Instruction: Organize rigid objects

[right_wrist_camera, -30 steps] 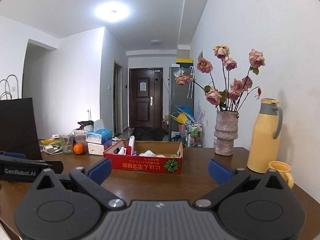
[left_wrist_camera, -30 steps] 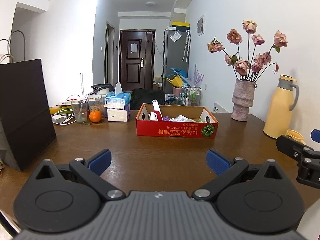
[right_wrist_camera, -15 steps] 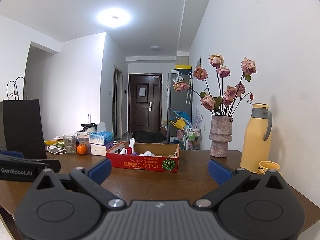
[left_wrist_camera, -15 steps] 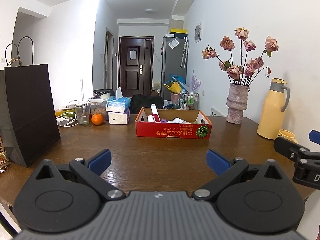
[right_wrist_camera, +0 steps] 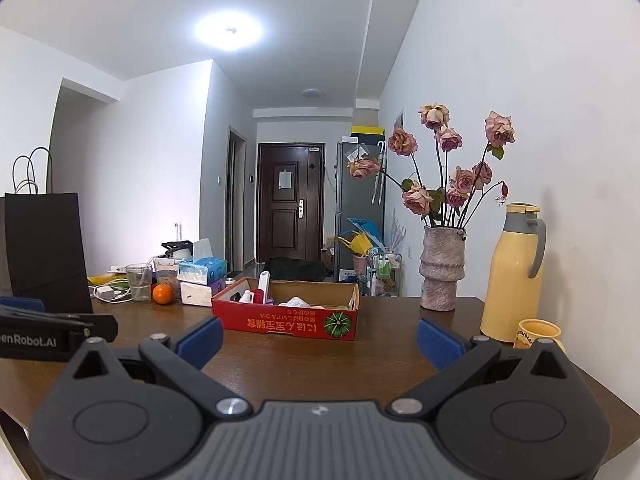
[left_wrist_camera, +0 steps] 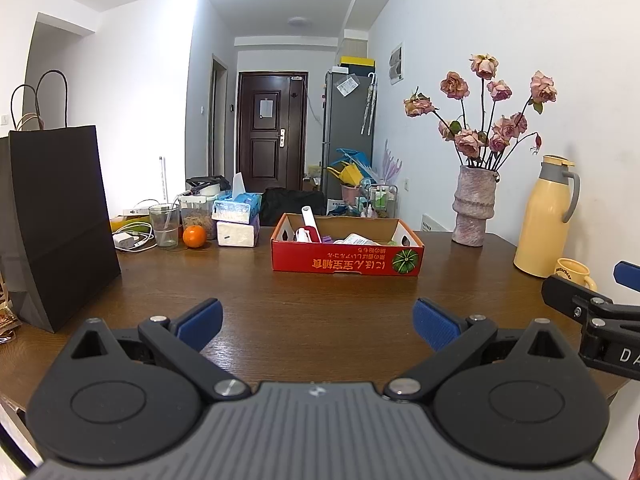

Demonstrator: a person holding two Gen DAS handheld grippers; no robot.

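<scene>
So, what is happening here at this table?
A person holds two grippers above the near edge of a wooden table. The left gripper and the right gripper are both open and hold nothing. Ahead stands a red cardboard box with small items inside, not yet touched. A yellow mug and a yellow thermos stand at the right.

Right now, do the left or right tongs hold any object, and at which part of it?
Nothing is held. The left tongs and the right tongs are both open above the wooden table, with only bare tabletop between their blue pads.
</scene>
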